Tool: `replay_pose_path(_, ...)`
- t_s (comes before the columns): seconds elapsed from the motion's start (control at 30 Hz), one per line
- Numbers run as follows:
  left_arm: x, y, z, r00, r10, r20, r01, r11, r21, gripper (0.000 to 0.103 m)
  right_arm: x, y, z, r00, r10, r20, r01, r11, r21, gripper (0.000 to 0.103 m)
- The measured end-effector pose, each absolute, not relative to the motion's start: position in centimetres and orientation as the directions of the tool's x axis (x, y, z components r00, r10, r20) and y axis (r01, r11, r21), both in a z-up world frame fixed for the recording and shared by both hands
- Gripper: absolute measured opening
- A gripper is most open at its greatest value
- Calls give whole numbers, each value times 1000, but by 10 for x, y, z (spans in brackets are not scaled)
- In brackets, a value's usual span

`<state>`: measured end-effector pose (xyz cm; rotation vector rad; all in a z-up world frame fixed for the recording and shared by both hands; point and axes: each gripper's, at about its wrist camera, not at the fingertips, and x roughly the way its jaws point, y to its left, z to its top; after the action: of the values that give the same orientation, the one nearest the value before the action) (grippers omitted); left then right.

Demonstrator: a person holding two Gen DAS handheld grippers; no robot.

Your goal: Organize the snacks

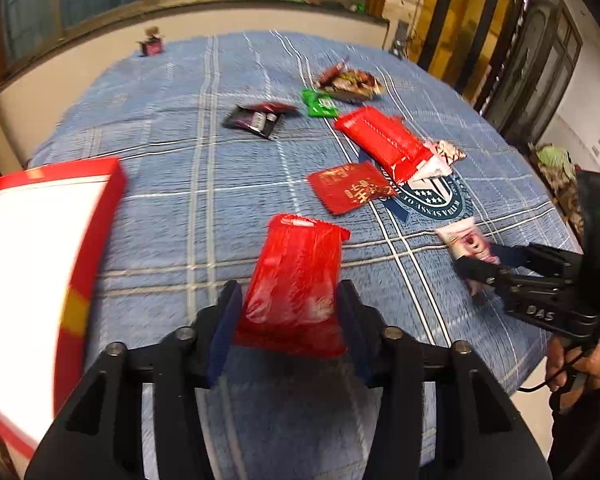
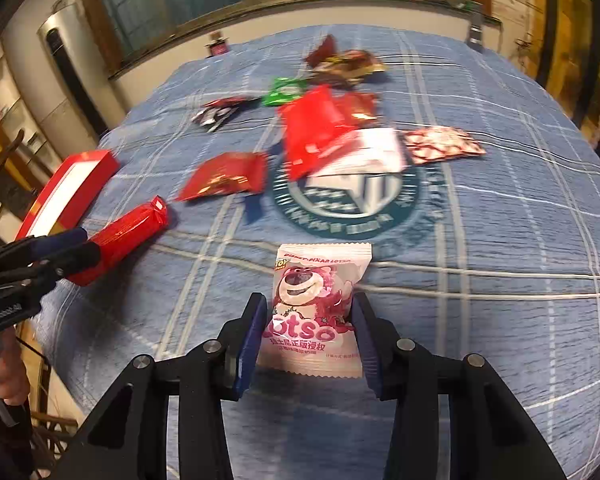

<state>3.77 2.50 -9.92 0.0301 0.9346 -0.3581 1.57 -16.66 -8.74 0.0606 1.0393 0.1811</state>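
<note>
My left gripper (image 1: 290, 308) is shut on a glossy red snack packet (image 1: 296, 276), its blue pads pressing both long sides. In the right wrist view the same gripper (image 2: 66, 254) holds that red packet (image 2: 128, 232) at the left, near the table edge. My right gripper (image 2: 310, 320) is shut on a pink and white bear-print snack packet (image 2: 320, 280). From the left wrist view, this gripper (image 1: 480, 270) and the pink packet (image 1: 466, 240) sit at the right. A red box with a white inside (image 1: 88, 248) (image 2: 100, 162) lies at the table's left edge.
Loose snacks lie mid-table on the blue checked cloth (image 1: 220, 208): a flat red pouch (image 1: 348, 186), a long red bag (image 1: 384, 142), a green packet (image 1: 318, 104), a black packet (image 1: 258, 118) and a far pile (image 1: 350, 82). A hand (image 1: 576, 364) grips the right tool.
</note>
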Motion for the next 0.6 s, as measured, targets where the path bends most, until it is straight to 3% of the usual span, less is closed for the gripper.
replay_pose_path(0.17, 21, 42, -101, 564, -251, -787, 308, 948, -81, 31, 15, -134, -88, 457, 258, -851, -189, 963, 191, 44)
replay_pose_path(0.33, 23, 47, -112, 555, -260, -790, 314, 945, -91, 31, 13, -113, -89, 473, 183, -862, -211, 973, 91, 46)
replay_pose_path(0.37, 21, 43, -111, 551, -265, -792, 337, 938, -79, 35, 14, -114, -89, 473, 185, -861, -207, 974, 95, 46)
replay_pose_path(0.43, 23, 31, -111, 542, -262, -799, 378, 925, -46, 58, 15, -117, -89, 469, 198, -861, -201, 973, 114, 46)
replay_pose_path(0.47, 27, 23, -111, 532, -262, -805, 401, 916, -33, 80, 16, -119, -89, 467, 204, -860, -200, 972, 122, 46)
replay_pose_path(0.5, 29, 18, -112, 527, -266, -807, 419, 908, -26, 84, 16, -120, -88, 466, 209, -860, -200, 971, 128, 46)
replay_pose_path(0.6, 38, 3, -117, 491, -267, -829, 456, 890, -17, 84, 14, -123, -88, 464, 221, -858, -202, 969, 140, 46)
